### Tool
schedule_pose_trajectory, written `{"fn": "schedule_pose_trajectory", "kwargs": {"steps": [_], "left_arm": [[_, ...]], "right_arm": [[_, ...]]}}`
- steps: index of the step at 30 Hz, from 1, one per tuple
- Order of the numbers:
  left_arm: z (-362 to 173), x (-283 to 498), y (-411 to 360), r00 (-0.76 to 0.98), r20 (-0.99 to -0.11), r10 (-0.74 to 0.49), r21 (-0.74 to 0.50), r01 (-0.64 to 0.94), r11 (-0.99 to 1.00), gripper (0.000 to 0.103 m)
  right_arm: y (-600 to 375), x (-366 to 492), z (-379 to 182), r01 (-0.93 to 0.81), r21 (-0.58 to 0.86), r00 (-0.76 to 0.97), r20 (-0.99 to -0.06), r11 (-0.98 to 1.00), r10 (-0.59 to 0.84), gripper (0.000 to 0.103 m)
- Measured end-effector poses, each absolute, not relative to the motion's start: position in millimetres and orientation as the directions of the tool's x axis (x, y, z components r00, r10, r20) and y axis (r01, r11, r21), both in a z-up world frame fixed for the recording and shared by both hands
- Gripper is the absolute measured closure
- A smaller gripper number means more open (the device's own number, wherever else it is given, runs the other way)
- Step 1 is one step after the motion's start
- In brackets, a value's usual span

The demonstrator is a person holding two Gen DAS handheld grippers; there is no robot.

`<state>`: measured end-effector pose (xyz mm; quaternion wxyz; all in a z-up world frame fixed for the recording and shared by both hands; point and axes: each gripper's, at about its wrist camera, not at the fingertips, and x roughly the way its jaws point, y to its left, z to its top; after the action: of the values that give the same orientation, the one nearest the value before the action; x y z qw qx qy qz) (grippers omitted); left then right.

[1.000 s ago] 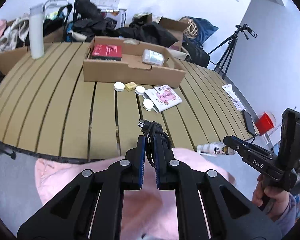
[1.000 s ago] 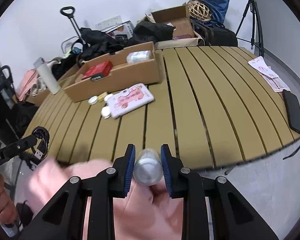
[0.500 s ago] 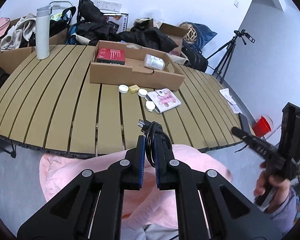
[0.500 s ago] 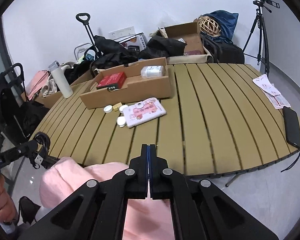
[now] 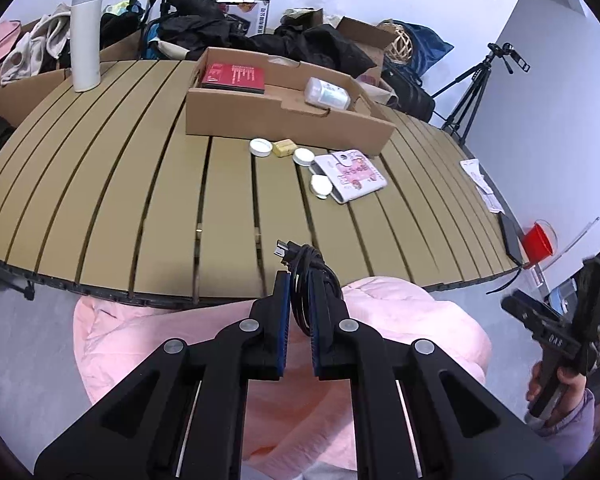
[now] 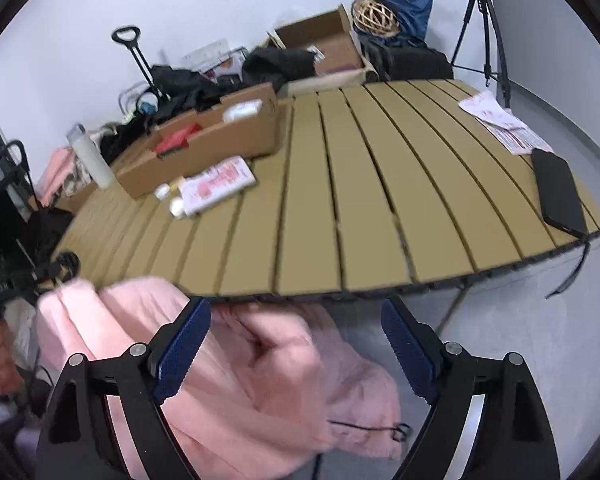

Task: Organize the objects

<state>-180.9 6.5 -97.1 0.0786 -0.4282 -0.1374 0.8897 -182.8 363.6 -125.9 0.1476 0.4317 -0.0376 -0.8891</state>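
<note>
Left gripper point(image 5: 299, 300) fingers are pinching a coiled black cable point(image 5: 306, 276), its plug end poking forward over the near edge of the counter point(image 5: 148, 200), and the cardboard box point(image 5: 288, 120) is lying ahead across the slats, slightly right (long side facing the fingers). Right gripper point(image 6: 296, 344), fingers opening with nothing between them, is hanging off the counter edge over pink fabric point(image 6: 228, 380); its view is blurring, so the small items beside the box are hard to make out.

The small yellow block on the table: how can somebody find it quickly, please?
Find the long cardboard box on the slatted table. Just in front of its near wall, three white round lids lie beside a pink pouch. The small yellow block sits between two lids, the only yellow, boxy piece there.
</note>
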Motion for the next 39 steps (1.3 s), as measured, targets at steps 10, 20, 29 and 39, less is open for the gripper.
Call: {"fn": "schedule_pose_trajectory", "kwargs": {"steps": [10,20,29,39], "left_arm": [[-112.2,-214.1,38.0,-0.565,-0.78,0.268,-0.28,-0.067,-0.958,0.098],[-139.9,-291.5,61.5,-0.507,-0.821,0.261,-0.251,-0.089,-0.964,0.098],[-131.9,-268.5,41.0,-0.555,-0.823,0.124,-0.059,-0.133,-0.989,0.047],[-168.0,-264.5,39.6,-0.422,-0.901,0.098,-0.028,-0.169,-0.985,0.044]], "right_arm": [[525.4,-134.3,-222.9,-0.179,0.165,-0.467,-0.882,-0.97,-0.064,0.013],[523.5,-251.8,-452.7,-0.405,0.339,-0.258,-0.933,-0.849,-0.25,0.026],[540.8,-336.6,-611.4,-0.67,0.188,-0.144,-0.982,-0.719,-0.122,0.051],[533.0,-348.0,-633.2,-0.725,0.083,-0.136,-0.99,-0.683,0.025,0.066]]}}
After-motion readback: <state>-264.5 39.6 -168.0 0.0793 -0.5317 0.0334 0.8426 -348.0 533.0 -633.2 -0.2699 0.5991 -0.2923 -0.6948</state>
